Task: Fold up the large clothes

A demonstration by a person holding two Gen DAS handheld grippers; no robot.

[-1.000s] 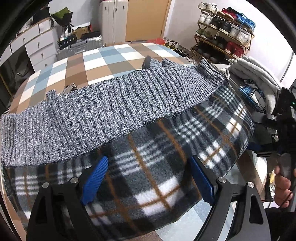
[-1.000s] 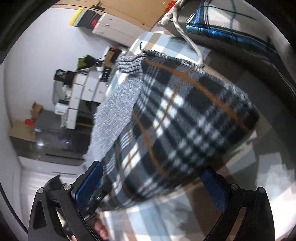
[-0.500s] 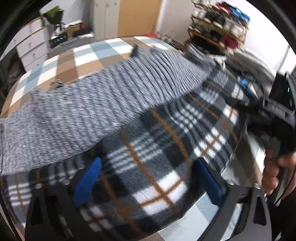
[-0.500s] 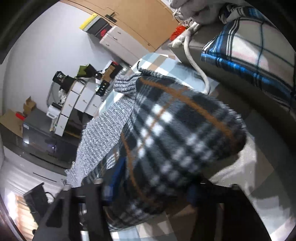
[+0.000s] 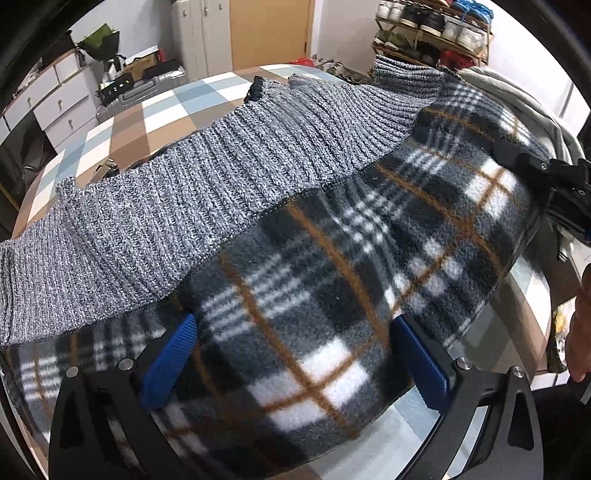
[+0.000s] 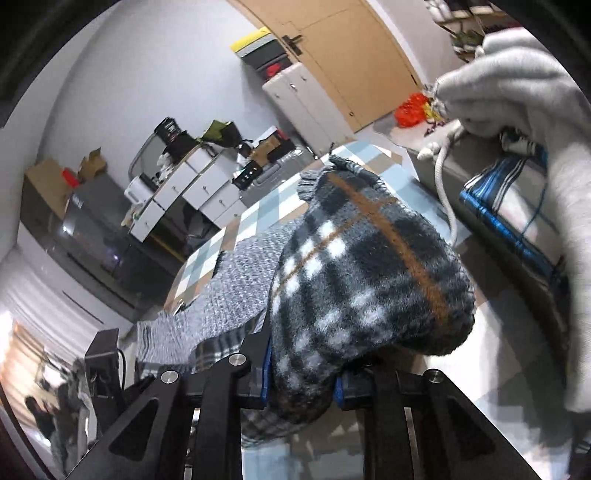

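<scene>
The plaid fleece garment (image 5: 332, 266) with its grey knit part (image 5: 207, 199) lies across the checked table (image 5: 166, 114), the knit band stretching away toward the far left and the plaid part bulging close to both cameras. In the left wrist view the left gripper (image 5: 295, 365) is spread wide, its blue pads (image 5: 170, 363) standing on either side of the plaid cloth with fabric filling the gap between them; from this angle it is hard to say whether the pads press on the cloth or merely sit beside it. At the right edge of that view the right gripper (image 5: 532, 162) bites into the plaid edge, and part of a hand (image 5: 580, 325) shows below it. In the right wrist view the right gripper (image 6: 301, 387) has its jaws drawn close together on a bunched fold of the plaid fleece (image 6: 362, 291), which mounds up over the fingers. A grey sweatshirt (image 6: 528, 96) with a white cord and a blue-striped cloth (image 6: 506, 206) lie to the right on a neighbouring surface. White drawers (image 6: 192, 184) stand along the far wall, and a shoe rack (image 5: 432, 29) shows behind the table.
</scene>
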